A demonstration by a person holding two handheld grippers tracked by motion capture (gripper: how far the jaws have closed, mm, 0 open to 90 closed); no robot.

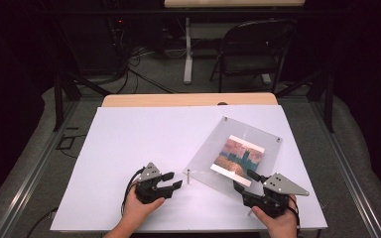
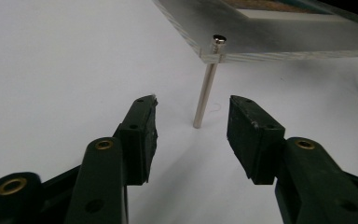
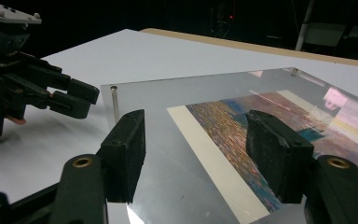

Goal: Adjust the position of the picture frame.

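Note:
A clear acrylic panel (image 1: 209, 147) holding a colourful picture (image 1: 238, 154) stands raised on thin metal posts over the right part of the white board (image 1: 129, 134). My left gripper (image 1: 174, 179) is open just left of the panel's near-left post (image 1: 189, 176). In the left gripper view that post (image 2: 204, 93) stands just beyond the gap of the left gripper (image 2: 192, 102). My right gripper (image 1: 243, 179) hangs open over the panel's near edge. In the right gripper view the right gripper (image 3: 196, 119) frames the picture (image 3: 270, 126), with the left gripper (image 3: 86, 99) farther left.
The white board covers a wooden table (image 1: 188, 100). A folding chair (image 1: 255, 49) and a table leg (image 1: 188, 49) stand on the floor behind. Metal rails run along both sides. Bare board lies left of the panel.

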